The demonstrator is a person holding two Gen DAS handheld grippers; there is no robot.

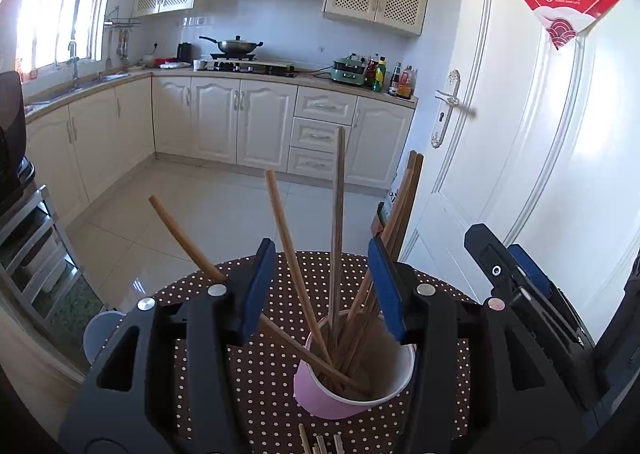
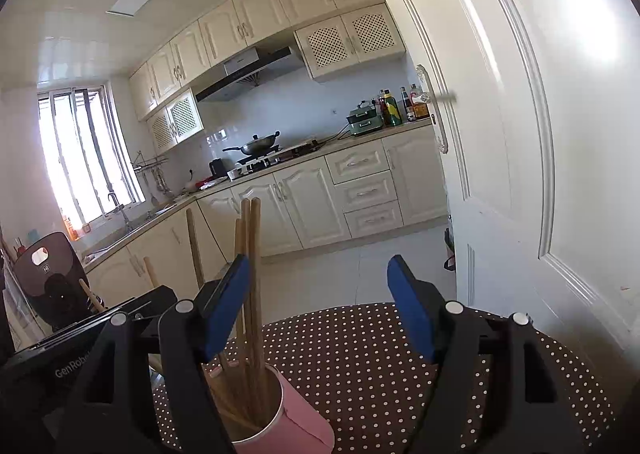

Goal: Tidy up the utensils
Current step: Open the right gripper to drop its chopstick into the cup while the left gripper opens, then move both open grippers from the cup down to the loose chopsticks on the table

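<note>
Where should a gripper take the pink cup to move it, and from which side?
Grip the pink cup on its outer wall below the rim, coming level from the side. The chopsticks fan out of its open top, so a grasp from above would probably hit them, while the round wall is clear.

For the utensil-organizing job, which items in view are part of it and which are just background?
Part of the job:
- pink cup
- chopsticks standing in the cup
- loose chopsticks on the table
- left gripper, open
- right gripper, open

Just lying about:
- wok on the stove
- sauce bottles
- green appliance
- polka-dot table
</note>
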